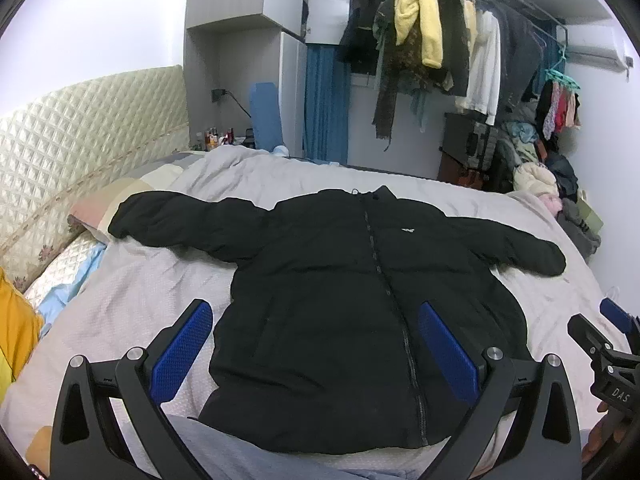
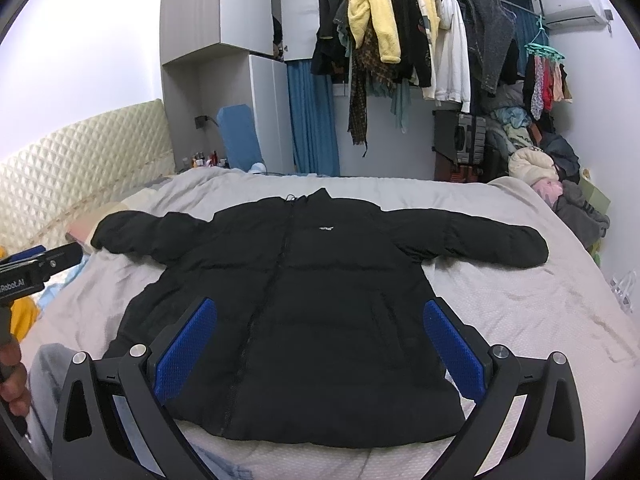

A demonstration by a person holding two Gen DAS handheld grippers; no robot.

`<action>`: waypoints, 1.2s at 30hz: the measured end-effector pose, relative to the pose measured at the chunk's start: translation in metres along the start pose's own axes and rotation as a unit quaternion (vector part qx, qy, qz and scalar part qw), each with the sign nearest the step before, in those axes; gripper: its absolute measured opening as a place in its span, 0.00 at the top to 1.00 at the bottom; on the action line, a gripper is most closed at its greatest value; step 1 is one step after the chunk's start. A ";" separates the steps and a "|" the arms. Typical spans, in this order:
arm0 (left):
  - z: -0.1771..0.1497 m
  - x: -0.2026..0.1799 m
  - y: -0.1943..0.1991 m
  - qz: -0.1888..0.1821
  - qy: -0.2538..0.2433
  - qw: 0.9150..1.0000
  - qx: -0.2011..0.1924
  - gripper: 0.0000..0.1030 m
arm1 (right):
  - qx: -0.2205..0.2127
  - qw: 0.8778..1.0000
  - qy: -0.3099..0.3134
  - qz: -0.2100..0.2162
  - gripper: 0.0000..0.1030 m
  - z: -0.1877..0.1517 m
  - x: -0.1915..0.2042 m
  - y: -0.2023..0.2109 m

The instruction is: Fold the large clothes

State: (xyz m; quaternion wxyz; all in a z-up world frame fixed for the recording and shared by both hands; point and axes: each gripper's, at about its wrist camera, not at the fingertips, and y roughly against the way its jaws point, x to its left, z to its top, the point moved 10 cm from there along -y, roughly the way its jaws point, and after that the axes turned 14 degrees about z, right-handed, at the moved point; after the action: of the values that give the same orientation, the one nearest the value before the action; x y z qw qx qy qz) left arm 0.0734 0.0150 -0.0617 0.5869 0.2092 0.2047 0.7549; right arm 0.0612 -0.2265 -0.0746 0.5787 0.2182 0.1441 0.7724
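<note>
A black puffer jacket (image 1: 340, 280) lies flat and face up on the bed, zipped, both sleeves spread out to the sides; it also shows in the right wrist view (image 2: 320, 288). My left gripper (image 1: 316, 316) is open and empty, held above the jacket's lower left part. My right gripper (image 2: 320, 316) is open and empty, held above the jacket's lower middle. The right gripper also shows at the right edge of the left wrist view (image 1: 608, 336), and the left gripper at the left edge of the right wrist view (image 2: 36, 264).
The bed has a light grey cover (image 1: 160, 280) and a quilted cream headboard (image 1: 80, 136) on the left. A yellow garment (image 1: 16, 332) lies at the left. A rail of hanging clothes (image 2: 420, 40) and a clothes pile (image 2: 552, 168) stand behind.
</note>
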 end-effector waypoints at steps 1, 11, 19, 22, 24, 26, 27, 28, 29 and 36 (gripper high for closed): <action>-0.001 0.001 -0.001 0.001 0.001 1.000 0.002 0.00 | 0.001 1.000 0.000 0.000 0.00 0.000 0.001 -0.001; -0.002 0.002 0.001 0.000 0.004 1.000 0.004 0.00 | 0.003 1.000 0.001 0.000 0.00 -0.002 -0.001 0.000; -0.001 0.001 0.001 0.001 0.005 1.000 0.005 0.00 | 0.004 1.000 0.001 -0.001 0.00 -0.003 -0.001 -0.001; -0.001 0.001 0.001 0.000 0.005 1.000 0.005 0.00 | 0.004 1.000 0.000 -0.005 0.00 -0.003 -0.002 -0.001; -0.002 0.001 0.002 0.000 0.006 1.000 0.005 0.00 | 0.005 1.000 -0.001 -0.006 0.00 -0.003 -0.002 -0.002; -0.002 0.001 0.002 0.000 0.005 1.000 0.005 0.00 | 0.006 1.000 -0.002 -0.008 0.00 -0.002 -0.003 -0.003; 0.000 0.001 0.001 0.000 0.005 1.000 0.005 0.00 | 0.006 1.000 -0.002 -0.008 0.00 -0.002 -0.002 -0.003; -0.001 0.001 0.001 0.000 0.005 1.000 0.005 0.00 | 0.005 1.000 -0.001 -0.007 0.00 -0.002 -0.003 -0.003; -0.001 0.001 0.001 0.000 0.005 1.000 0.005 0.00 | 0.005 1.000 -0.001 -0.007 0.00 -0.002 -0.003 -0.003; 0.002 -0.001 0.002 -0.002 0.005 1.000 0.006 0.00 | 0.006 1.000 0.000 -0.006 0.00 -0.002 -0.003 -0.003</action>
State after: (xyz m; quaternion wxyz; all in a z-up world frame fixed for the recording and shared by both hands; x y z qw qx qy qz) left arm 0.0731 0.0134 -0.0595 0.5859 0.2087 0.2122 0.7538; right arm 0.0638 -0.2282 -0.0783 0.5818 0.2211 0.1501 0.7681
